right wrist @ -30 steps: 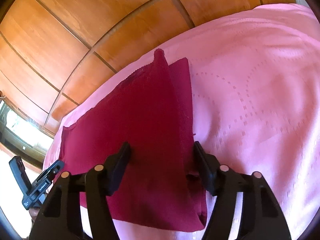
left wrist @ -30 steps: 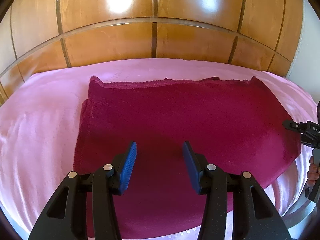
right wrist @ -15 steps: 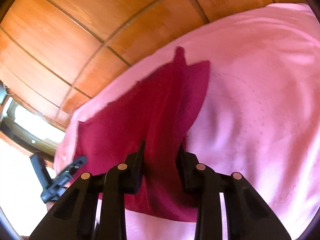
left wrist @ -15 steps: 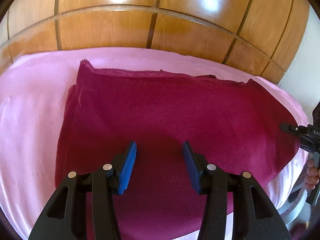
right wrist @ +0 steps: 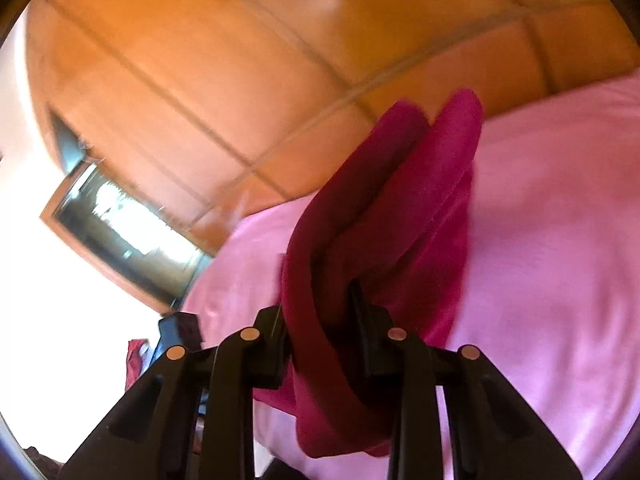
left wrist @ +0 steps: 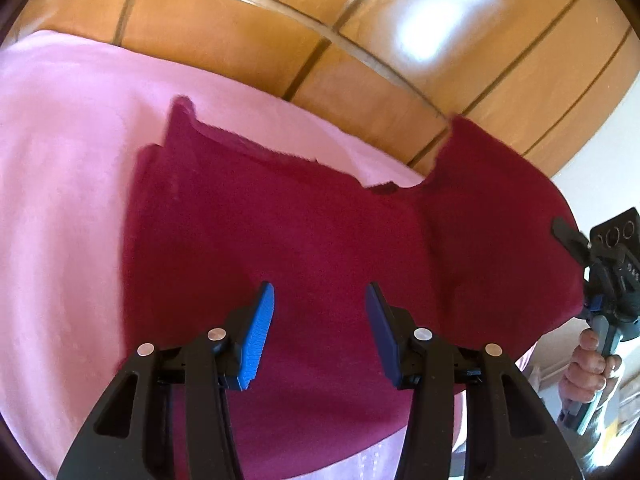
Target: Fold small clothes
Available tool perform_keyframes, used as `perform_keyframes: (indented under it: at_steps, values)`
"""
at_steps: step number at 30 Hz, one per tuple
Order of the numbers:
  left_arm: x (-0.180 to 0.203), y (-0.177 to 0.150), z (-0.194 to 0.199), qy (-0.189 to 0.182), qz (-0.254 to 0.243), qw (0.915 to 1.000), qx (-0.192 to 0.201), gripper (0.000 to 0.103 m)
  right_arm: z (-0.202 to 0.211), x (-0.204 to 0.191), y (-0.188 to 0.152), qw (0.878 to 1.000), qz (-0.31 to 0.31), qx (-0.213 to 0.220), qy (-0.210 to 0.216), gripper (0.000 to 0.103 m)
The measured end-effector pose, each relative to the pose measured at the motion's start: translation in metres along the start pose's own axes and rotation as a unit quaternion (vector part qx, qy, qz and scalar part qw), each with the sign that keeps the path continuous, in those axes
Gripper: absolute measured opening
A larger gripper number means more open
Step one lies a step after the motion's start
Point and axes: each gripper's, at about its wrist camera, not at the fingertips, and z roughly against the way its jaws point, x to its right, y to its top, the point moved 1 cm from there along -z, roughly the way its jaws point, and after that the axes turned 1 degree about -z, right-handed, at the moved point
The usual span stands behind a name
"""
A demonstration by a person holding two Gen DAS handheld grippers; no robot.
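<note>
On the left lies the pink bedcover (left wrist: 68, 184) of the bed, with a wood-panelled wall (left wrist: 248, 36) behind it. The dark red cloth (left wrist: 280, 232) is spread across the cover, its far edge ragged and its left part flat on the bed. The left claw (left wrist: 320, 322) hovers above the near middle of the cloth with its blue pads (left wrist: 258, 332) apart and nothing between them, just as wide as a second ago; its view has rolled and swung a little across the cloth.

Further right, the change is plain. A second ago the cloth's right end lay flat; now it is raised off the bed into a hump, its corner standing up against the wall panels. The right claw (right wrist: 320, 320), held in a hand (left wrist: 588, 364), was then open astride that edge; its jaws are closing now, with a thick bunch of the cloth (right wrist: 380, 216) between them, and it has lifted.

My reading: the right end is picked up to carry leftward over the flat part, so a fold is starting. The doubled layers hang loosely and could slip or land crooked.
</note>
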Motion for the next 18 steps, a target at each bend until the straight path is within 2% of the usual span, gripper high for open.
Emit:
perform_keyframes:
  at_steps: [3, 10, 13, 15, 17, 18]
  values:
    - [-0.017, 0.001, 0.018, -0.019, 0.029, 0.9994, 0.010, 0.047, -0.033, -0.031, -0.001, 0.999, 0.028, -0.018, 0.022, 0.024]
    - [-0.067, -0.003, 0.061, -0.060, 0.113, 0.9909, 0.043, 0.047, -0.133, -0.076, -0.038, 0.991, 0.083, -0.099, 0.014, 0.024]
    - [-0.076, -0.002, 0.073, -0.075, 0.128, 0.9874, 0.056, 0.047, -0.164, -0.091, -0.057, 0.986, 0.106, -0.126, 0.013, 0.021]
    - [-0.078, 0.002, 0.079, -0.094, 0.134, 0.9843, 0.065, 0.047, -0.183, -0.098, -0.068, 0.981, 0.127, -0.144, 0.003, 0.016]
    - [-0.077, 0.005, 0.082, -0.106, 0.137, 0.9824, 0.070, 0.047, -0.193, -0.101, -0.078, 0.977, 0.142, -0.158, 0.003, 0.017]
    - [-0.075, 0.008, 0.083, -0.115, 0.136, 0.9815, 0.071, 0.047, -0.196, -0.102, -0.084, 0.975, 0.147, -0.167, 0.017, 0.018]
